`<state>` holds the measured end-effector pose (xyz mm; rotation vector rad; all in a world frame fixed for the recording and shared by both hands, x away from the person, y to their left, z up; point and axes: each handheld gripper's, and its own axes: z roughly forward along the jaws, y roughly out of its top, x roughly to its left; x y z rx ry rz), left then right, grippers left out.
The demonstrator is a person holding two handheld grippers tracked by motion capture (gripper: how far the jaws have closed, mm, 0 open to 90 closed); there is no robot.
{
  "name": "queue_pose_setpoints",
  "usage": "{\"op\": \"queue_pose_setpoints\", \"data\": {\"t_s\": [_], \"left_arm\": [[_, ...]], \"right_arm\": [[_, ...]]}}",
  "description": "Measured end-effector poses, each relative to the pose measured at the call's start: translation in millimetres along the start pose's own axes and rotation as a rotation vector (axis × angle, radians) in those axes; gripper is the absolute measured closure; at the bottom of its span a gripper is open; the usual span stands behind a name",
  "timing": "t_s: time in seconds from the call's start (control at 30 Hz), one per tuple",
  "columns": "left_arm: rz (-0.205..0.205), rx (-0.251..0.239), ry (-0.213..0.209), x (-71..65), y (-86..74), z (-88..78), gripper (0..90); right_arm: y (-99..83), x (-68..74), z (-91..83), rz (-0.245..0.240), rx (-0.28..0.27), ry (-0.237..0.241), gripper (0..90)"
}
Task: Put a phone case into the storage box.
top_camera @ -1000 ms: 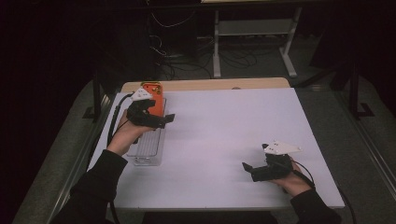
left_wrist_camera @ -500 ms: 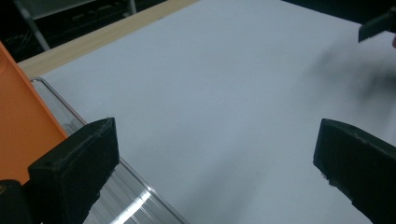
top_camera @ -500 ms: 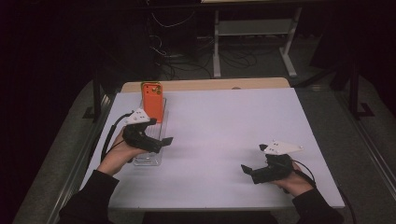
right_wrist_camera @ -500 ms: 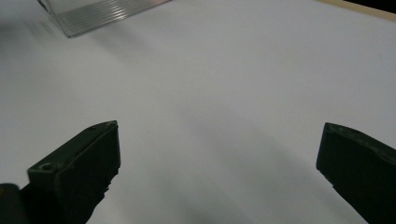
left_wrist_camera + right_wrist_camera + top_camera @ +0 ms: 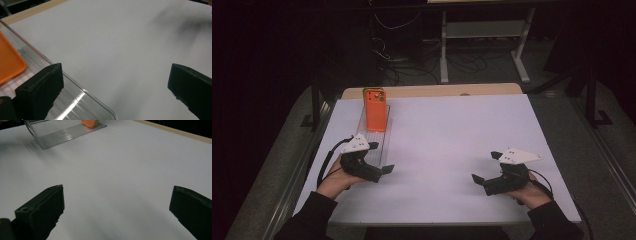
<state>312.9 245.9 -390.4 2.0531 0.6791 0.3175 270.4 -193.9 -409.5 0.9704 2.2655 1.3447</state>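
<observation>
A: Where are we seeing the orange case (image 5: 375, 109)?

B: We're seeing it lying on the far end of the clear tray (image 5: 377, 142), at about 10 o'clock on the desk (image 5: 452, 145). In the left gripper view we're catching its rounded orange corner (image 5: 10, 63) at 9 o'clock, inside the tray wall (image 5: 82, 96).

A: Left hand-held gripper (image 5: 384, 170)?

B: We're reading its jaws as standing wide apart and holding nothing. It's hovering at 8 o'clock on the desk, just beside the tray's near end, well apart from the case.

A: Right hand-held gripper (image 5: 484, 167)?

B: We're seeing the same there: jaws spread wide, gripping nothing, only bare white desk (image 5: 120, 175) between them. It's sitting at 4 o'clock, pointing toward the middle. From its own camera we're picking up the tray (image 5: 62, 132) and a bit of the case (image 5: 90, 123) at 11 o'clock, far off.

A: Any contact?

B: We're seeing neither gripper touching the case.
</observation>
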Motion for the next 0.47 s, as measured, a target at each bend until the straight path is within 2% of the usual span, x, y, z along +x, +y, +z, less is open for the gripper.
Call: {"op": "queue_pose_setpoints", "data": {"t_s": [0.13,0.3,0.47], "left_arm": [[-0.005,0.012,-0.012,-1.5,-7.6,0.6,0.0],[0.011,0.03,-0.014,-1.8,-11.4,0.4,0.0],[-0.003,0.03,-0.013,-0.2,-13.6,0.3,0.0]], "right_arm": [[1.8,0.4,-0.4,-0.006,-0.013,0.008,0.0],[3.8,1.6,-1.5,-0.006,-0.023,0.011,0.0],[4.3,2.4,-1.6,-0.007,-0.021,0.018,0.0]]}}
